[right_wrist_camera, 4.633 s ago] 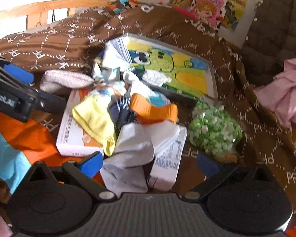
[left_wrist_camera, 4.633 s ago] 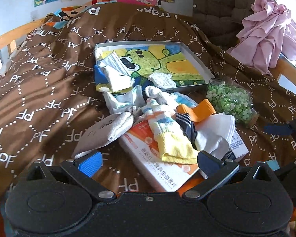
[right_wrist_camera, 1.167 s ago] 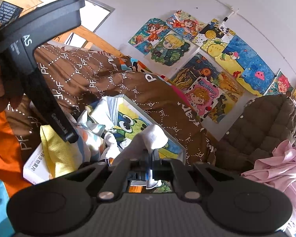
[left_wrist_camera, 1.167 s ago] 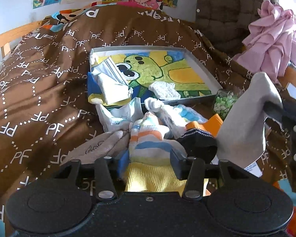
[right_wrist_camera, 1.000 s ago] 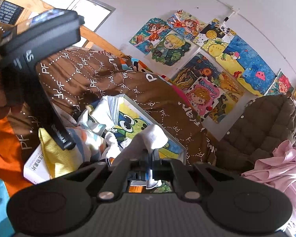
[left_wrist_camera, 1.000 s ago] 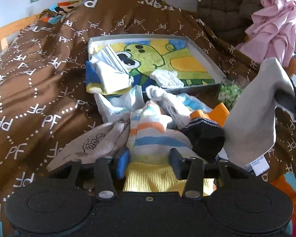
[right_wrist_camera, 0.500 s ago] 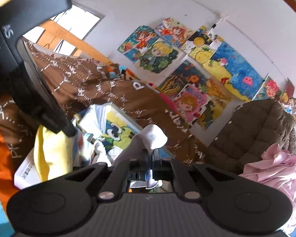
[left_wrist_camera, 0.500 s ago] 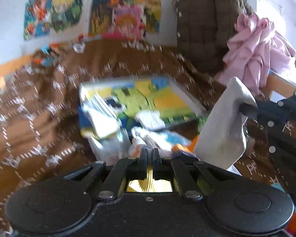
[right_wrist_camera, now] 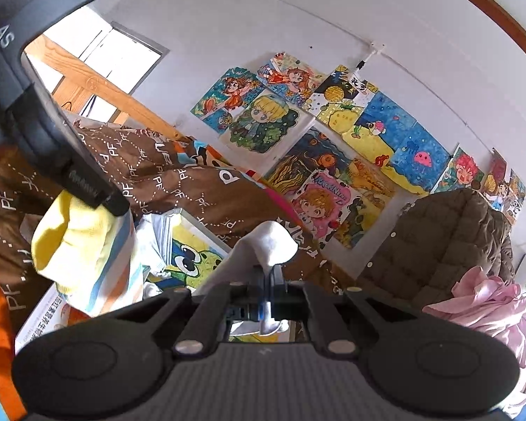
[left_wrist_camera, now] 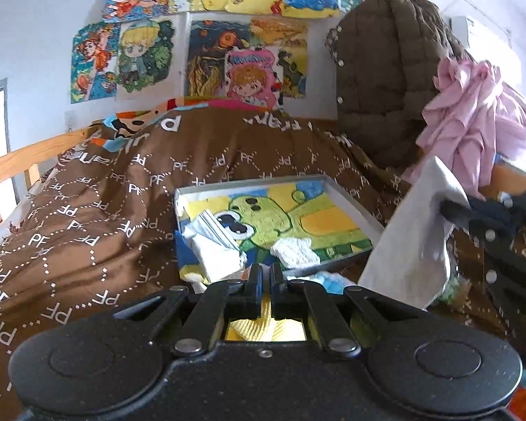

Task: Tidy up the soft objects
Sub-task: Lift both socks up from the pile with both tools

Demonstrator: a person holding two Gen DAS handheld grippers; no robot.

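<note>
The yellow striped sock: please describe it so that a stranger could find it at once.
Start at the brown bedspread and the shallow tray with the green cartoon creature. Left of the tray, the yellow striped sock hangs from the left tool. Its yellow cuff and orange and blue stripes separate it from the plain pale sock nearby.

Right gripper [right_wrist_camera: 267, 280] clamping grey sock [right_wrist_camera: 263, 245], left gripper [right_wrist_camera: 117, 207] gripping yellow striped sock [right_wrist_camera: 77, 242]

A tray [left_wrist_camera: 354, 207] lies on the blanket [left_wrist_camera: 87, 217], jacket [left_wrist_camera: 385, 80] behind.
</note>
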